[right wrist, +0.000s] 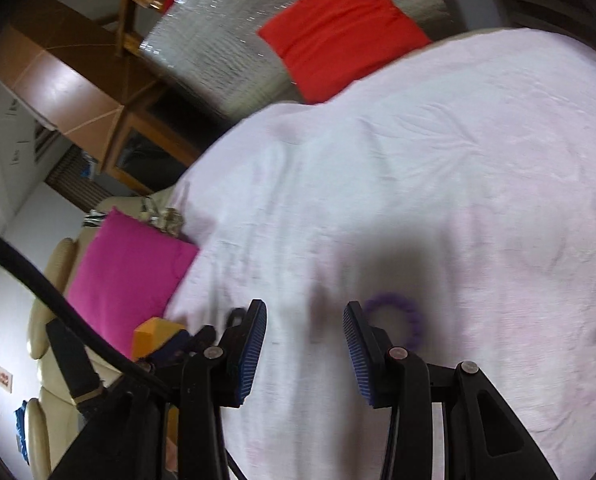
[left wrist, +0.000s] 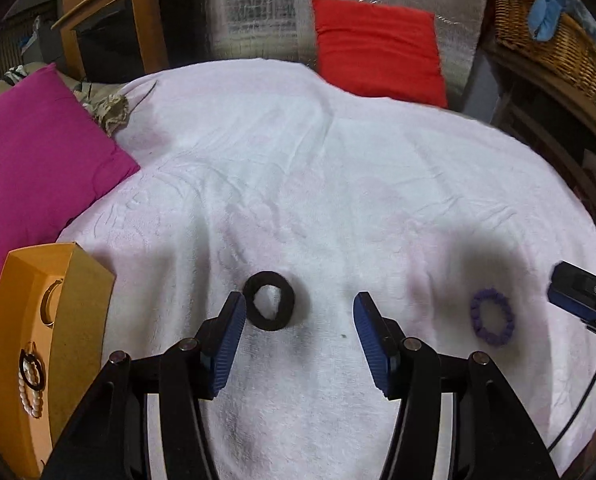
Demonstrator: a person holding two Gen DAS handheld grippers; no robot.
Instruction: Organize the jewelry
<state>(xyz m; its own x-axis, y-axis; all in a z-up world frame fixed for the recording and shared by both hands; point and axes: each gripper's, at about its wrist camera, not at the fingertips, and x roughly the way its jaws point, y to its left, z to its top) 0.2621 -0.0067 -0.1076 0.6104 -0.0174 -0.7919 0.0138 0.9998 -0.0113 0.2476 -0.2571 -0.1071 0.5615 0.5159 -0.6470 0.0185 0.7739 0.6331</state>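
Note:
A black ring-shaped band lies on the white towel, just ahead of my left gripper's left finger. My left gripper is open and empty above the towel. A purple beaded bracelet lies to its right; in the right wrist view the purple bracelet sits just beyond my right finger. My right gripper is open and empty, tilted over the towel; its tip shows at the right edge of the left wrist view. An orange box at the left holds a pearl bracelet and rings.
A magenta cushion lies at the towel's left edge and a red cushion at the back. A wicker basket stands at the back right, wooden furniture at the back left. A black cable crosses the right wrist view.

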